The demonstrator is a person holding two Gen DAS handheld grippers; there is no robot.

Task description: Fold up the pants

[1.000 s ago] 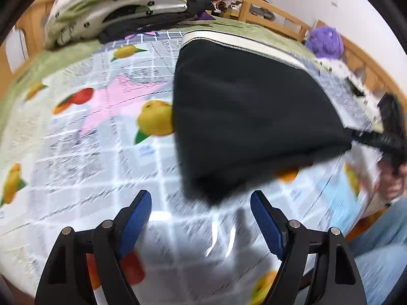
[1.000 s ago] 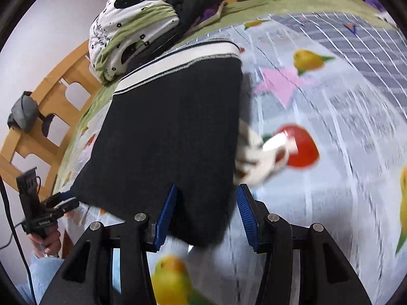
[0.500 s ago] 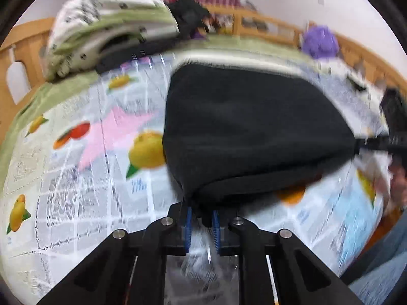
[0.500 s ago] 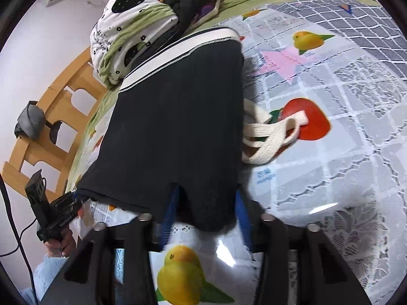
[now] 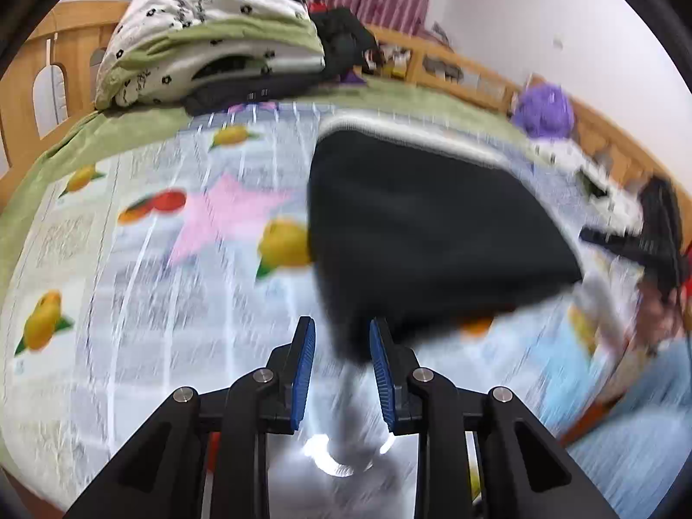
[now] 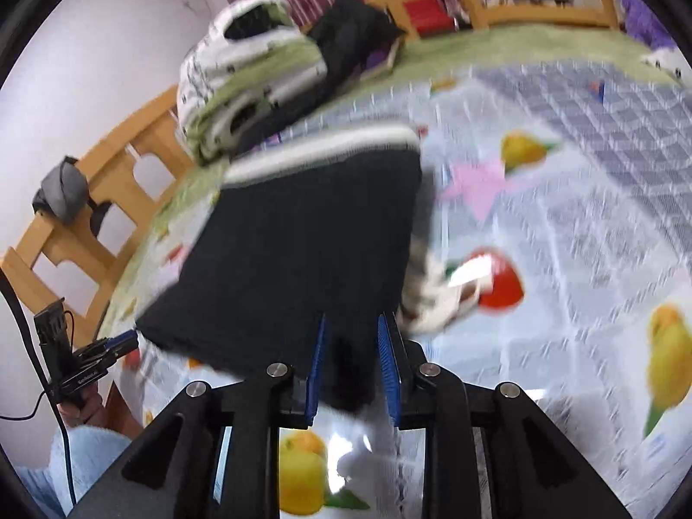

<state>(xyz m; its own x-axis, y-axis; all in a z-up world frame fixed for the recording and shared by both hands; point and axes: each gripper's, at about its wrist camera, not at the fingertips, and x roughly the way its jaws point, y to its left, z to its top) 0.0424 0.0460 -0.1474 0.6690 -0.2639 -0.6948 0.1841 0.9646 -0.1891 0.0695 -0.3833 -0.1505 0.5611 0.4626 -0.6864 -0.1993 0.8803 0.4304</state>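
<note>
With both near corners of the pants (image 5: 432, 225) between my left gripper (image 5: 341, 363) and right gripper (image 6: 351, 361), each narrowly parted, neither pinching, the corners could slip free

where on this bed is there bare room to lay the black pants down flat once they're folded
Bare fruit-print sheet lies left of the black pants, past the pink star. In the right wrist view, more lies beyond the cream strap. The headboard end is crowded by the white-and-green folded quilt and dark clothes.
</note>
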